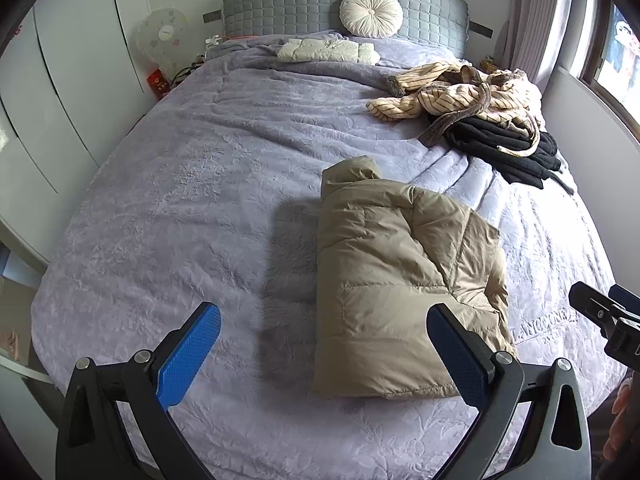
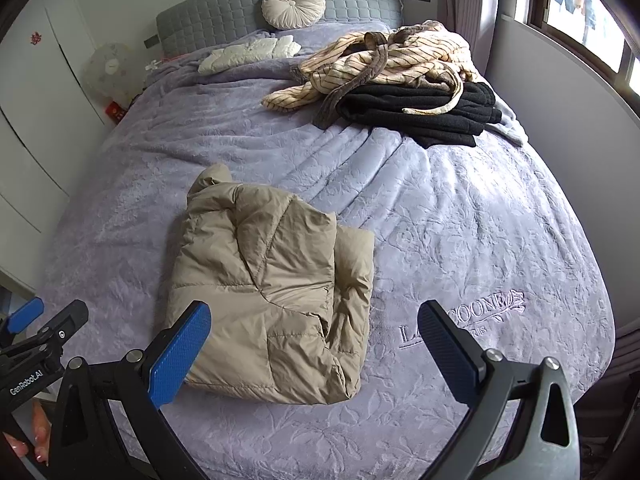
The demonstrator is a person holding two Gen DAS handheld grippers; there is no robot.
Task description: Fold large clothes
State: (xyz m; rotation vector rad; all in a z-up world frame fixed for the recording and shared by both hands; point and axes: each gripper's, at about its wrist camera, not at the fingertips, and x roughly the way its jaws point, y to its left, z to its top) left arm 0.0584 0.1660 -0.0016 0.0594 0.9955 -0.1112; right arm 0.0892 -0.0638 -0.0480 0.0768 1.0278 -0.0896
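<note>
A tan puffer jacket [image 1: 392,280] lies folded into a compact block on the lavender bedspread [image 1: 192,208], collar end pointing to the headboard. It also shows in the right wrist view [image 2: 272,292]. My left gripper [image 1: 324,354] is open and empty, held above the near edge of the bed, its right finger over the jacket's near corner. My right gripper [image 2: 314,350] is open and empty, above the jacket's near right corner. Each gripper shows at the edge of the other's view.
A striped cream robe [image 2: 384,64] lies heaped on a folded black garment [image 2: 424,116] at the far right of the bed. A white folded garment [image 2: 248,54] and a round cushion [image 2: 293,4] lie by the grey headboard. White wardrobes [image 1: 60,92] stand left, a window right.
</note>
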